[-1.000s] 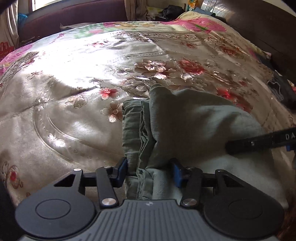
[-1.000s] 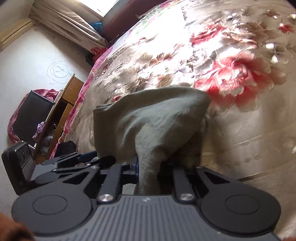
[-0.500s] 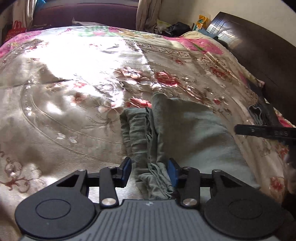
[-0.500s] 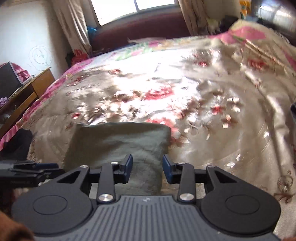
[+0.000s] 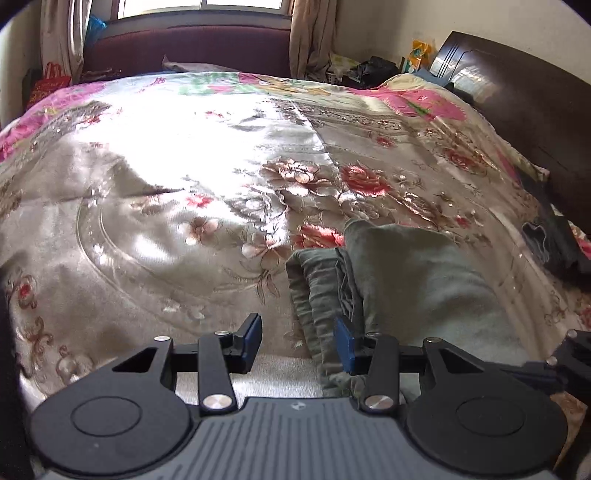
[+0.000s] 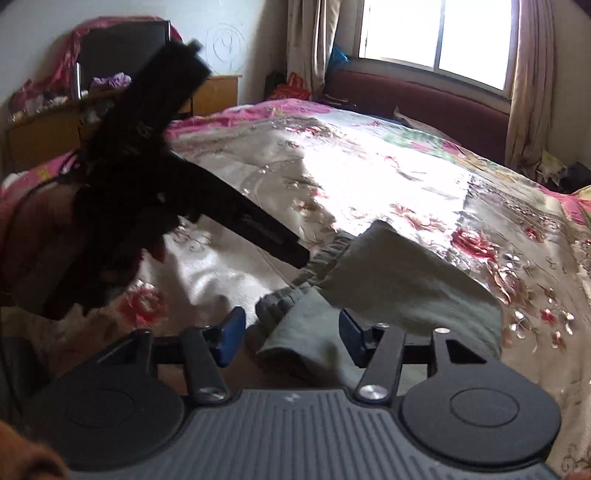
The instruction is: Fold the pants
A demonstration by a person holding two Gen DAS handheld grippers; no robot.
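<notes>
Pants (image 5: 406,280) folded, ahead of gaping tongs (image 5: 297,343).

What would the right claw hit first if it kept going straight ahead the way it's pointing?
Probably the folded pants: the open right claw has a corner of them lying between its fingers already. Beyond them is the bedspread. Depth is hard to judge.

A bed (image 5: 207,192) covered by a shiny floral bedspread (image 6: 424,184) fills the room. Beyond the bed's far edge stands a maroon sofa (image 5: 184,48) under a bright window (image 6: 439,37), flanked by beige curtains (image 5: 310,40). Sunlight falls from the window onto the bedspread's middle. A dark wooden headboard (image 5: 517,96) rises along the bed's right side. A wooden cabinet (image 6: 40,133) stands against the white wall (image 6: 229,33) left of the bed.
</notes>
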